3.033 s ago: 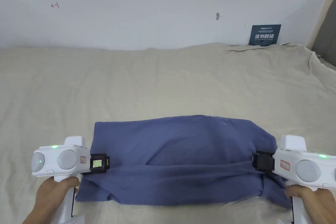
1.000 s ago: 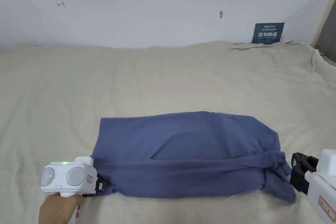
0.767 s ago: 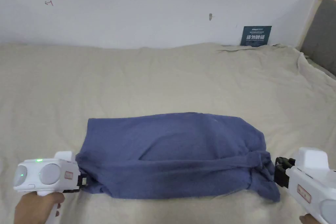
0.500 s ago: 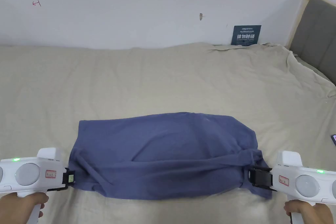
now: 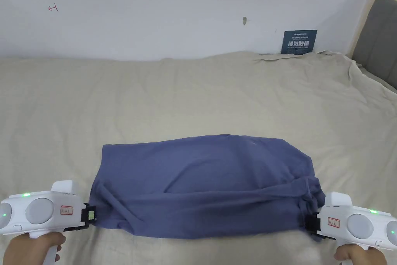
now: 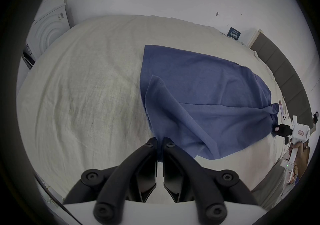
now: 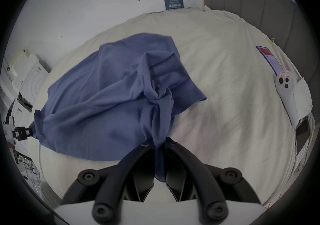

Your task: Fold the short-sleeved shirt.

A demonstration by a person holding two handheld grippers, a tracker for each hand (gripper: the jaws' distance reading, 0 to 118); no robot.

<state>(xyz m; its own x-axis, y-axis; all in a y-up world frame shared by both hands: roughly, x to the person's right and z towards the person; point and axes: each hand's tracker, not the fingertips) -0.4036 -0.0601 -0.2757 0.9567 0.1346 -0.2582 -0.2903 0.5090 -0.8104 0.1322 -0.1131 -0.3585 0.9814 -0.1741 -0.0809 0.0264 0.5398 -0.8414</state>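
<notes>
Head view: a blue shirt (image 5: 201,184) lies on a bed (image 5: 194,95), stretched between the left gripper (image 5: 90,215) and right gripper (image 5: 312,224).

Left gripper view: fingers (image 6: 152,143) pinch the shirt's near corner.

Right gripper view: fingers (image 7: 170,143) clamp bunched cloth. Likely next: carry this edge over, evenly.

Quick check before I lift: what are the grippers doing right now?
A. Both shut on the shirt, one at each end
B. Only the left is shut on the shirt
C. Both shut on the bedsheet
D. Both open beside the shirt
A: the left gripper and right gripper each pinch blue cloth of the shirt between their jaws.
</notes>
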